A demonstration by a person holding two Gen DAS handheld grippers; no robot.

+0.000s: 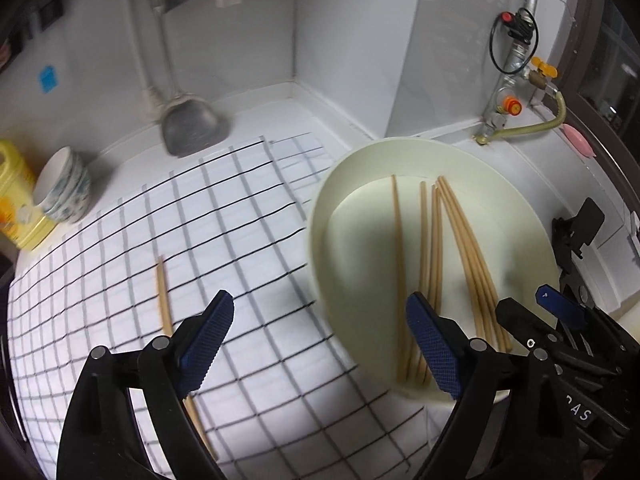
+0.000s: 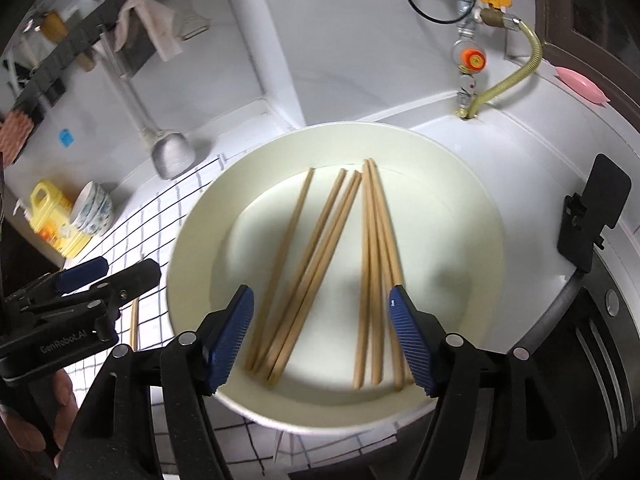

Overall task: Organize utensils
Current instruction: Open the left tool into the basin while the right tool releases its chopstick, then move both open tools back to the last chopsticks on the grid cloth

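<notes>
blue ribbed pads of the right gripper fill the bottom of its own view, the jaws standing wide with nothing pressed between them, hanging over the near rim of a wide cream bowl. inside that bowl lie the wooden chopsticks, all flat on its pale bottom: one group of about four slants from the near left up toward the far middle, and a second bunch of about four lies just to the right, fanned out at the near end and drawn together at the far tips. the exact count is blurred. in the left wrist view the left gripper also has its jaws spread wide and empty, one pad above a white cloth with a black grid and the other over the bowl's near edge. a single chopstick lies outside the bowl on that cloth, just left of the left pad, partly hidden under the finger. the bowl sits at the cloth's right edge on a white counter. far back on the left, well apart from the bowl, a stack of small patterned bowls lies tipped on its side beside a yellow bottle. a metal spatula hangs against the tiled wall behind the cloth. a pink soap dish sits on the ledge at the far right.
</notes>
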